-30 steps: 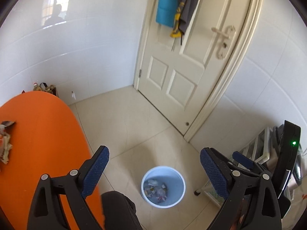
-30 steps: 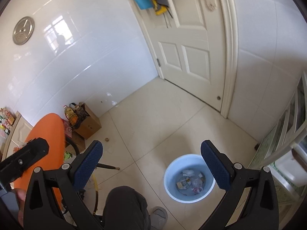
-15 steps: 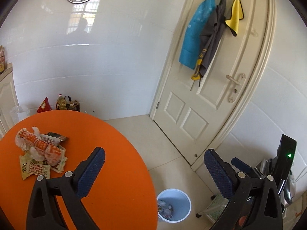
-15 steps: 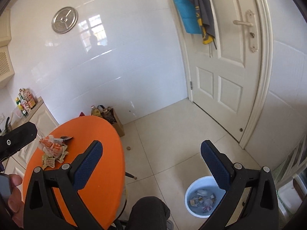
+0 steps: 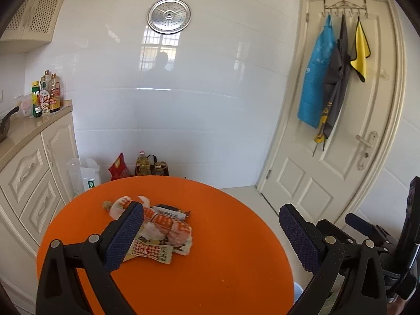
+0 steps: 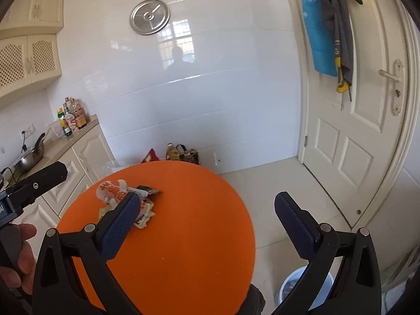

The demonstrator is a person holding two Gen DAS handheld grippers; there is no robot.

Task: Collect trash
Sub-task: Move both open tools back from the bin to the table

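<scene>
The round orange surface (image 5: pixel 210 275) is bare on its near and right portions, giving open passage. The wrapper pile (image 5: pixel 160 229) occupies its far-left part. Cabinets (image 5: pixel 29 183) border the left; open floor (image 6: pixel 275 197) lies right, door (image 6: pixel 354 131) beyond.

One orange table (image 5: pixel 210 275), one wrapper pile (image 5: pixel 160 231), one blue bin (image 6: pixel 291 286), two tools (image 5: pixel 210 233), one door (image 5: pixel 338 136)

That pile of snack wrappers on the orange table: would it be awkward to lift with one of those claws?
Probably. The wrappers look thin and crumpled, so likely floppy and very light. They overlap loosely, so a pinch may lift only some. Their glossy film could slip between the pads.
</scene>
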